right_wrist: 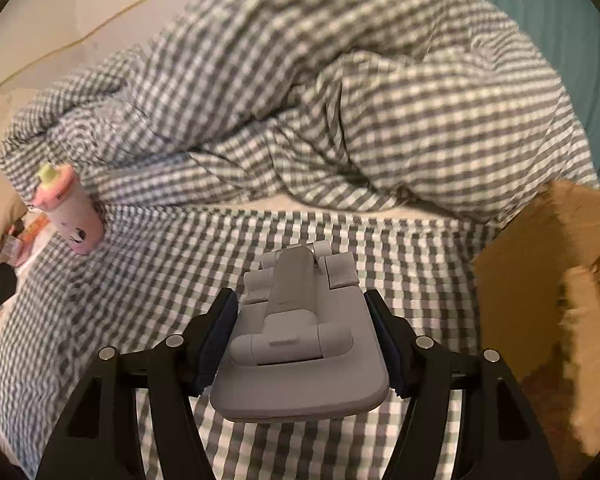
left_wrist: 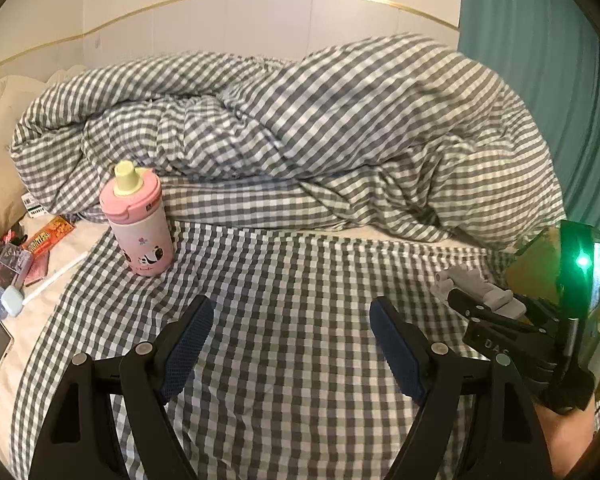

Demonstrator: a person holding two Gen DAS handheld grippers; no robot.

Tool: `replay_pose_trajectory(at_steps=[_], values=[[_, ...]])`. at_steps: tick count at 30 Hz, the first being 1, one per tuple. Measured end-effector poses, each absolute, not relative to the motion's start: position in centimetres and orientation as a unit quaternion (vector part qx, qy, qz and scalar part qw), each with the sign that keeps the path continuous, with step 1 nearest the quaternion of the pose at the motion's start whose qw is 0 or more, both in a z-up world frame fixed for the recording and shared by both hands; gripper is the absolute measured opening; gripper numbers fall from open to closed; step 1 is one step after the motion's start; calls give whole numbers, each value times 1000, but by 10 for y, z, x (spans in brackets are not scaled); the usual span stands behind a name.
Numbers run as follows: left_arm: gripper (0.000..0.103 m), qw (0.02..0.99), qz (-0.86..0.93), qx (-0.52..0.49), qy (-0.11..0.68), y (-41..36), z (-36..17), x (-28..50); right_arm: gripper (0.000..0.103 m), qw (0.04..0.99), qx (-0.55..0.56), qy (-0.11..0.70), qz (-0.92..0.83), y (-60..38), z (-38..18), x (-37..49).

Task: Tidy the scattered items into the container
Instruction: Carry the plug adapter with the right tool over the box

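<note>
Grey stand clamped in right tongs beside cardboard box; left tongs spread, empty.

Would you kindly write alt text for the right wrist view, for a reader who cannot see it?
The right gripper is shut on a grey folding stand, held above a grey-and-white checked bedsheet. An open cardboard box sits to the right, a pink bottle far left, and a rumpled checked duvet behind.

A rumpled checked duvet lies before a teal curtain.
</note>
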State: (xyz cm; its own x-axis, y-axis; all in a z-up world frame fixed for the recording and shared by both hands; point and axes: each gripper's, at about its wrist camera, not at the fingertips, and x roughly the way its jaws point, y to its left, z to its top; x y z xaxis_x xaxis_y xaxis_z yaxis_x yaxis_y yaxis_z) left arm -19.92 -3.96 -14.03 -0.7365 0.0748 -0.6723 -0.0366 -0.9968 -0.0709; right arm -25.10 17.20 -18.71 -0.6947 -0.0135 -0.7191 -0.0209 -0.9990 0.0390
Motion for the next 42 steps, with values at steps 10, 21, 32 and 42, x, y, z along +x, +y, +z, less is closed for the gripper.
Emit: replay_pose_trajectory(at_steps=[10,21,32,42], values=[[83,60,947,-316,-16,-7,-86,-164,64,0,-300,25,954,193,-91,-176],[83,118,956,-270,-2,61,-34,-122,64,69,-235,28,969,262,-20,-90],[83,183,952,-245,19,145,-8,-85,64,150,-212,39,965,342,7,-17],[83,238,941,-237,35,218,0,-62,64,205,-204,46,956,400,12,27]])
